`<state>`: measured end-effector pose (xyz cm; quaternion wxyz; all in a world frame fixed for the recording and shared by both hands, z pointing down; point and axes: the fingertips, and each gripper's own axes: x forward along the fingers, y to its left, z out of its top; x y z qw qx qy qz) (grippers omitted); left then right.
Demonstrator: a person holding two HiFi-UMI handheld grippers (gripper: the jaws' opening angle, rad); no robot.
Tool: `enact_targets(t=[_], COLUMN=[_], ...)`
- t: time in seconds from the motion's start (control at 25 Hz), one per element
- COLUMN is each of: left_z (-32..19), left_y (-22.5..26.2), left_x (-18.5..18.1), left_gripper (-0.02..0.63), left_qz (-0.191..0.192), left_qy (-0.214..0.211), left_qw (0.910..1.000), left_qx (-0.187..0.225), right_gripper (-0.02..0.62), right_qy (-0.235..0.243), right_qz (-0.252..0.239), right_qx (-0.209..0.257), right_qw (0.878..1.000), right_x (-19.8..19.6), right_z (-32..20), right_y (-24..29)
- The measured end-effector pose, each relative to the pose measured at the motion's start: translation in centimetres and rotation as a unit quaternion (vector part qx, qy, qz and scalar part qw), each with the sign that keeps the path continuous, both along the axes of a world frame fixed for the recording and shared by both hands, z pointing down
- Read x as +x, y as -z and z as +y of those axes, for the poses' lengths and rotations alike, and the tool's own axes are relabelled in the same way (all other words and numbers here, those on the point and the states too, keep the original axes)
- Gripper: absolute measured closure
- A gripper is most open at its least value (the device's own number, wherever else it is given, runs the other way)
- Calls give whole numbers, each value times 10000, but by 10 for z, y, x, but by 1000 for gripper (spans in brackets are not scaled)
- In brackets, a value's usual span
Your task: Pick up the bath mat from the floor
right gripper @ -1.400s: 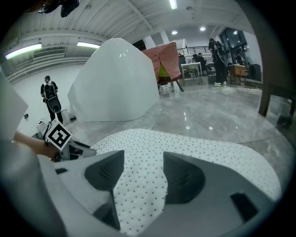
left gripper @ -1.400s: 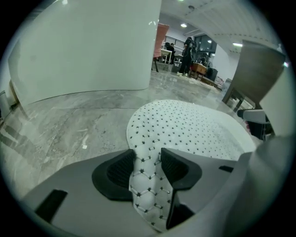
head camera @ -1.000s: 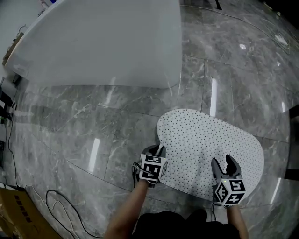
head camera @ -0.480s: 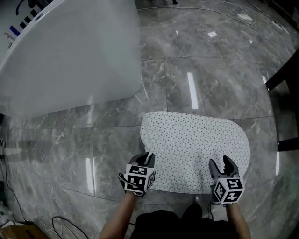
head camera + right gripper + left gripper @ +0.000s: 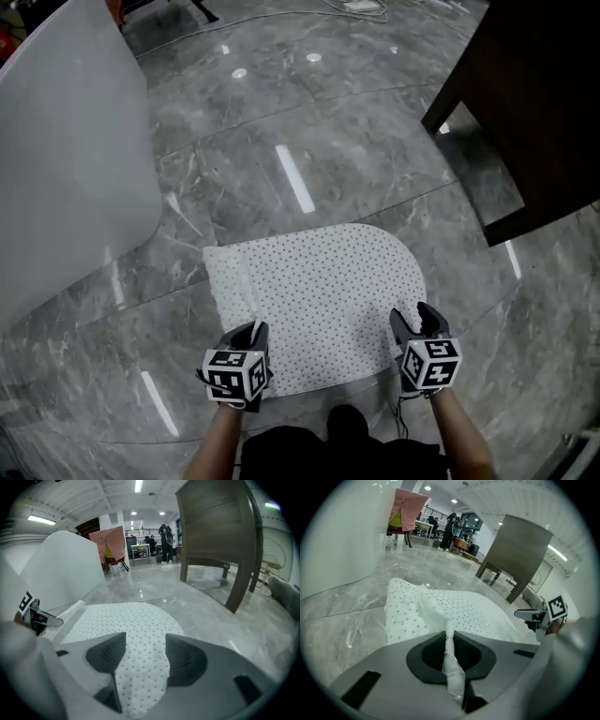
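The white dotted bath mat (image 5: 319,295) lies on the grey marble floor, with a raised ridge along its left edge. My left gripper (image 5: 255,334) is at the mat's near left corner. In the left gripper view its jaws have just been closing and the gripper (image 5: 449,641) is shut on a pinched fold of the mat (image 5: 464,611). My right gripper (image 5: 418,321) stands at the mat's near right edge. In the right gripper view this gripper (image 5: 145,653) is open, and the mat (image 5: 126,620) shows in the gap beneath the jaws.
A large white curved tub (image 5: 66,178) fills the left. A dark wooden table (image 5: 530,103) stands at the upper right. Cables (image 5: 361,7) run along the far floor. People and a pink-draped stand (image 5: 405,510) are far off.
Both grippers have swung across the floor and the mat has turned with them. Its left edge has bunched into a ridge at the left gripper. The dark table has come into view.
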<state>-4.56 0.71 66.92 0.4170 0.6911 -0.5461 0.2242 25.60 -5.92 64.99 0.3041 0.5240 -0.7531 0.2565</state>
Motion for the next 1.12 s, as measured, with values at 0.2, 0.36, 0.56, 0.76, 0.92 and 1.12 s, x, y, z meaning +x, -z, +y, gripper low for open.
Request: enact_targets(t=[0.2, 0.36, 0.56, 0.76, 0.92, 1.12], left_z=[-19, -30, -36, -36, -33, -31], left_y=[-2, -3, -6, -9, -11, -14], left_x=[48, 74, 98, 102, 99, 94], left_gripper=[581, 581, 581, 581, 581, 581], left_qz=[301, 455, 623, 616, 590, 561], left_qy=[-404, -638, -836, -898, -867, -904], left_qw=[9987, 9969, 9945, 9940, 9943, 9941], left_qx=[-62, -57, -96, -139, -174, -223], right_gripper=[331, 331, 330, 330, 330, 330], right_qy=[-202, -140, 65, 191, 316, 325], right_qz=[241, 371, 555, 569, 485, 279], right_qx=[-158, -375, -705, -915, -1148, -1301], right_qw=[9994, 9985, 9959, 9940, 9917, 9906], right_x=[39, 49, 64, 70, 66, 62], right_z=[0, -8, -22, -34, -35, -30], right_y=[-8, -24, -45, -58, -67, -69])
